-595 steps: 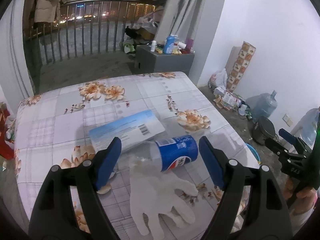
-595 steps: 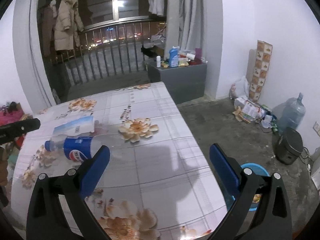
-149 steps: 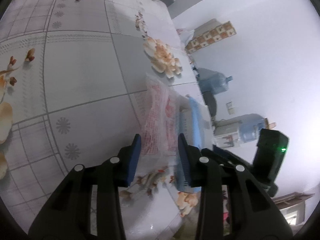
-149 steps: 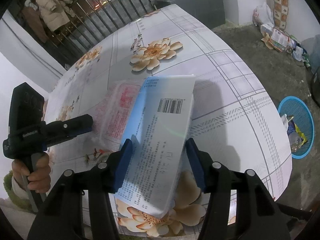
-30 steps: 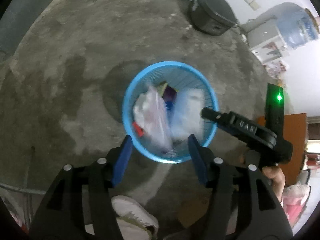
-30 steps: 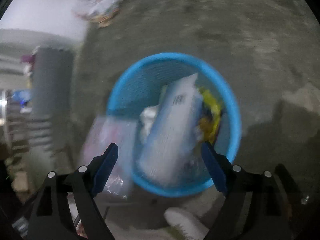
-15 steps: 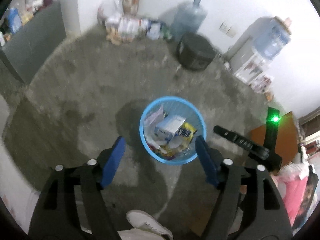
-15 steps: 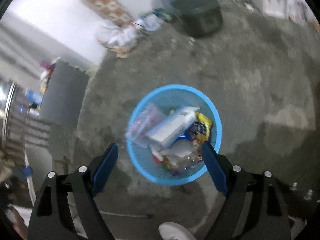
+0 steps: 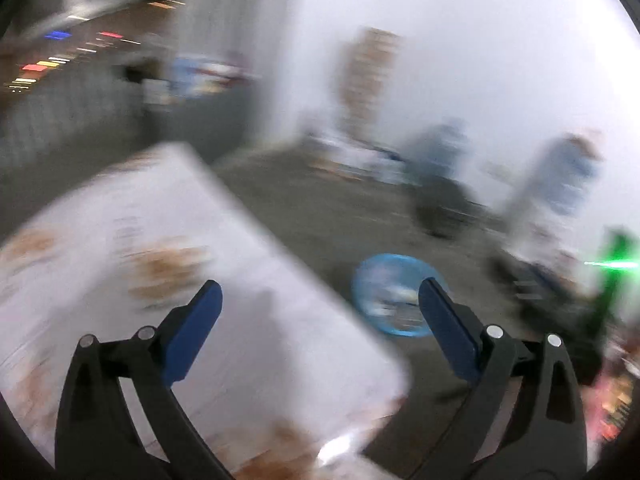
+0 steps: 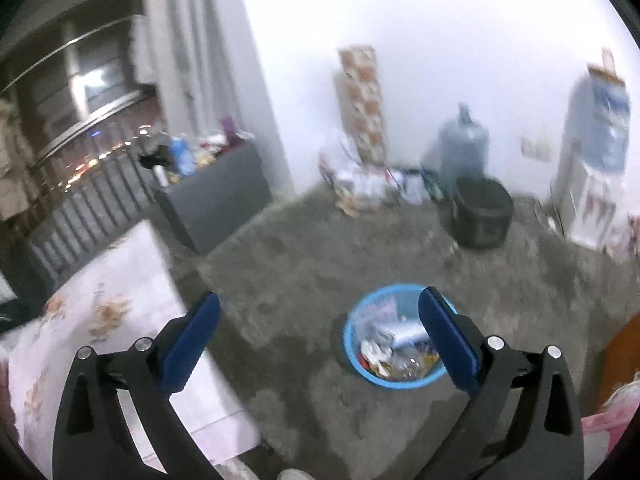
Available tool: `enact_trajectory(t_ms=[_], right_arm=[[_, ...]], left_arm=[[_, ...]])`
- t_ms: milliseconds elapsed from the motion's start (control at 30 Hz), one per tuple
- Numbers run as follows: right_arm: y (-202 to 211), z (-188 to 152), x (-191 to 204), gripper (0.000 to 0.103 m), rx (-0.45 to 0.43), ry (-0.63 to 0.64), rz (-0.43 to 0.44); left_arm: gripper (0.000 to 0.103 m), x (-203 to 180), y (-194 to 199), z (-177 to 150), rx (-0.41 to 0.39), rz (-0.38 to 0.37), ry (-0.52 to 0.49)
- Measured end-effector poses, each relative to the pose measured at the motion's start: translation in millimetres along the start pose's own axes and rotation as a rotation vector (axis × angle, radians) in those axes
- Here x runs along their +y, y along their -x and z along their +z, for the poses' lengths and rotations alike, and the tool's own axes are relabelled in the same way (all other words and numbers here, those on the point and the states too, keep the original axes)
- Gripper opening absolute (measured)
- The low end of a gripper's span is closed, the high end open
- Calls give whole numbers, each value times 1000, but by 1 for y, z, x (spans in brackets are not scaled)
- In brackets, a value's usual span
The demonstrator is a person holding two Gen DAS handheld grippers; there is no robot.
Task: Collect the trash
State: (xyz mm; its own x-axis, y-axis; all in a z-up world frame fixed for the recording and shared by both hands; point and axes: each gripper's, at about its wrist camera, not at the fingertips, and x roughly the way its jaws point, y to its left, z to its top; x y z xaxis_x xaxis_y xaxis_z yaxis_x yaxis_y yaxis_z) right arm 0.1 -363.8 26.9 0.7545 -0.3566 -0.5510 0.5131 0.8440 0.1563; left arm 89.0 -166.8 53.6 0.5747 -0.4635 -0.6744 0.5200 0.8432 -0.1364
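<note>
On the grey concrete floor (image 10: 304,264), just off the desk's near corner, stands the blue basket (image 10: 360,372), round and open-topped, with the collected trash (image 10: 394,346) heaped inside it: a pale flat package, clear plastic wrapping, and bits of yellow and red. Both claws hang empty above the scene. The right claw (image 10: 320,308) has its blue fingers (image 10: 446,338) spread wide and still parting, nothing between them but floor and the basket seen past the right-side finger. The left claw (image 9: 320,298) is likewise wide and opening, its view heavily smeared; between its fingers (image 9: 192,332) lies only the desk's corner, and the basket (image 9: 376,280) shows as a blue blur just off the desk's right edge. The desk (image 10: 92,308), covered in a pale cloth with orange flowers, fills the lower left of both views. Beyond the basket, near the white wall (image 10: 440,40), sit a black round pot (image 10: 482,218), a large water bottle (image 10: 462,144), a tall patterned box (image 10: 362,104) with loose litter at its foot, and a white water dispenser (image 10: 592,184) to the right. A grey cabinet (image 10: 216,204) with bottles on top stands beside the curtain (image 10: 196,40). At the bottom edge of the right wrist view a white shoe tip (image 10: 296,474) shows.
</note>
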Motion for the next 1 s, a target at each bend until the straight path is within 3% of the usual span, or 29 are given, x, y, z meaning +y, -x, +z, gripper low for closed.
enact_trajectory(t_ms=[167, 233, 367, 500, 600, 733, 1000], right_arm=[[50, 0, 52, 97, -110, 112, 74], [68, -4, 74, 97, -146, 159, 92], [79, -24, 104, 97, -110, 242, 80], [73, -57, 127, 97, -50, 403, 19], [59, -74, 132, 97, 60, 481, 1], [45, -83, 123, 97, 157, 486, -24], [36, -85, 109, 97, 214, 505, -61]], left_arm=[[94, 23, 42, -46, -111, 315, 5], [94, 33, 55, -66, -98, 369, 58], [94, 54, 64, -101, -26, 405, 214], [94, 70, 62, -124, 37, 457, 298], [94, 77, 58, -129, 79, 482, 313], [94, 81, 53, -134, 91, 498, 331], [94, 73, 43, -130, 104, 498, 286]])
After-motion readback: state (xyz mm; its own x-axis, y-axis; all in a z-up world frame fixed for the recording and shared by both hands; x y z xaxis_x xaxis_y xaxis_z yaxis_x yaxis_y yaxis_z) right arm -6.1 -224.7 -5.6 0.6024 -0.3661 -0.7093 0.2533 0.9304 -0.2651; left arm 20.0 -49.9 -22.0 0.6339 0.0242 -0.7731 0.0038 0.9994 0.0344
